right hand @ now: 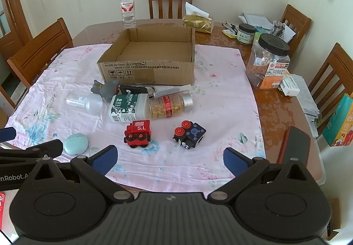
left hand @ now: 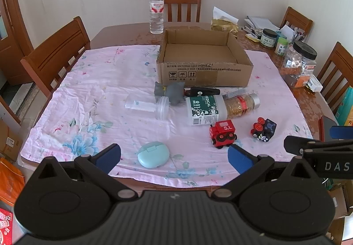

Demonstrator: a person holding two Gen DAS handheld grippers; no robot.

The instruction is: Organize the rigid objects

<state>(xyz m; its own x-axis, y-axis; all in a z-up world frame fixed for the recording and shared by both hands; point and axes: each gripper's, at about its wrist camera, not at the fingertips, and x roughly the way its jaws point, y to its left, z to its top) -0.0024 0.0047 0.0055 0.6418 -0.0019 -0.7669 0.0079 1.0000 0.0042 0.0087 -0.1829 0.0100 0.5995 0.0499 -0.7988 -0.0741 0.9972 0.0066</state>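
Note:
An open, empty cardboard box (left hand: 205,73) (right hand: 150,68) stands on the pink floral cloth (left hand: 110,112) (right hand: 220,95). In front of it lie a grey cat figure (left hand: 171,91) (right hand: 106,88), a clear lidded jar (left hand: 147,106) (right hand: 88,102), a green "MEDICAL" bottle (left hand: 204,109) (right hand: 129,107), a gold-filled jar (left hand: 241,103) (right hand: 171,105), a black flat item (left hand: 204,91) (right hand: 132,89), a red toy train (left hand: 222,133) (right hand: 138,133), a black toy with red buttons (left hand: 263,129) (right hand: 189,134) and a mint round case (left hand: 153,154) (right hand: 75,143). My left gripper (left hand: 174,156) and right gripper (right hand: 169,160) are both open and empty at the table's near edge.
A water bottle (left hand: 156,11) (right hand: 127,8), a gold tissue box (left hand: 224,24) (right hand: 198,22), jars (left hand: 297,64) (right hand: 268,62), pens and papers stand at the back and right of the table. Wooden chairs (left hand: 57,53) (right hand: 333,75) surround it. A red-cased phone (right hand: 294,148) lies at the near right edge.

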